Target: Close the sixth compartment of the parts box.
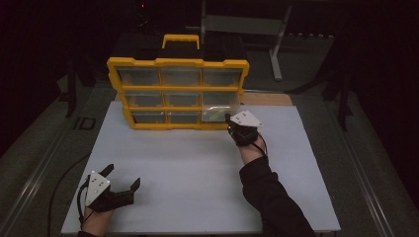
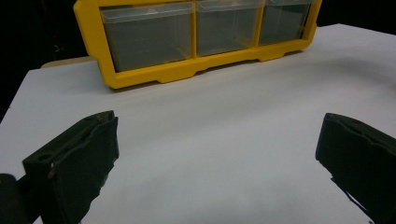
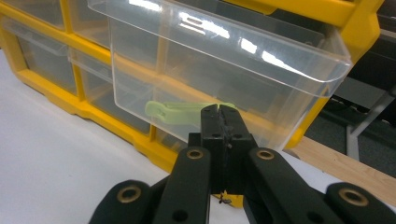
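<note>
On the white desk (image 1: 197, 168) stood a yellow organizer (image 1: 178, 94) with three rows of clear drawers and a handle on top, set at the far side of the board. The bottom-right drawer (image 1: 219, 113) was pulled partway out toward the near side, its clear front wall (image 3: 219, 88) tilted forward of the yellow frame in the right gripper view. Inside it, a pale green clip (image 3: 182, 109) lay against the front wall, seen through the plastic. The right hand-held gripper (image 1: 230, 120) was at the near right corner of the organizer, its tips touching the lower front of that open drawer; its jaws were pressed together with no gap between them, and whether they pinched a lip of the drawer could not be told. The person's right hand (image 1: 245, 136) and dark sleeve (image 1: 269, 197) reached in from the near right edge. The left hand-held gripper (image 1: 123, 178) rested low over the near left corner of the desk, well apart from the organizer, its jaws spread wide with only bare desk between them. In the left gripper view the bottom row of drawers (image 2: 196, 32) was shut on the left and middle.
</note>
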`<state>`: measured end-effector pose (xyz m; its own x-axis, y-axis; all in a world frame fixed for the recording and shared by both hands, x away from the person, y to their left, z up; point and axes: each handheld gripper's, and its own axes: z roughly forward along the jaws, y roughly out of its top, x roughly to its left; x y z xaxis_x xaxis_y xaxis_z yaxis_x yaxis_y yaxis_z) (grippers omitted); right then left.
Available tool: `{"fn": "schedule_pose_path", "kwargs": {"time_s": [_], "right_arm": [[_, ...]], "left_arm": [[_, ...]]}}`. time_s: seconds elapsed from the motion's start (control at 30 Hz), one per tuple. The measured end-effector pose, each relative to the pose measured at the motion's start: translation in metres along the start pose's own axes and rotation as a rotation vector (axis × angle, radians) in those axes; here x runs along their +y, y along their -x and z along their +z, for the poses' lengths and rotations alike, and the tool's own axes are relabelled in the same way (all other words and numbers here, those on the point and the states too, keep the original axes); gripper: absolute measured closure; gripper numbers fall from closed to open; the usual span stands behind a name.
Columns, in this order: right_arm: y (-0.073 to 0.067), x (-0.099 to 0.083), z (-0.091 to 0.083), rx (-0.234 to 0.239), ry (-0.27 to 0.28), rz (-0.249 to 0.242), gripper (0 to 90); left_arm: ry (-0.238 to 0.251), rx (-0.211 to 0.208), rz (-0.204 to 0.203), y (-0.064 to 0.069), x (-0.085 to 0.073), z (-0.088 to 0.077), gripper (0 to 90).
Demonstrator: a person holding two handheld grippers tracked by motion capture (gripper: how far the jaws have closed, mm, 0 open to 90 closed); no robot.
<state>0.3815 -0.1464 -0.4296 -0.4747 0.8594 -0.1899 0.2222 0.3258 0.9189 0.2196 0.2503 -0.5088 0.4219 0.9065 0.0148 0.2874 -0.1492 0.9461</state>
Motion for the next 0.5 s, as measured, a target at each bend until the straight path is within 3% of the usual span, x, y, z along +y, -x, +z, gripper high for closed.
{"fn": "schedule_pose_path", "kwargs": {"time_s": [0.5], "right_arm": [[0.006,0.007,0.014,-0.012,-0.025,-0.013,90.0]], "left_arm": [[0.000,-0.002,0.000,0.000,0.000,0.000,0.0]]}}
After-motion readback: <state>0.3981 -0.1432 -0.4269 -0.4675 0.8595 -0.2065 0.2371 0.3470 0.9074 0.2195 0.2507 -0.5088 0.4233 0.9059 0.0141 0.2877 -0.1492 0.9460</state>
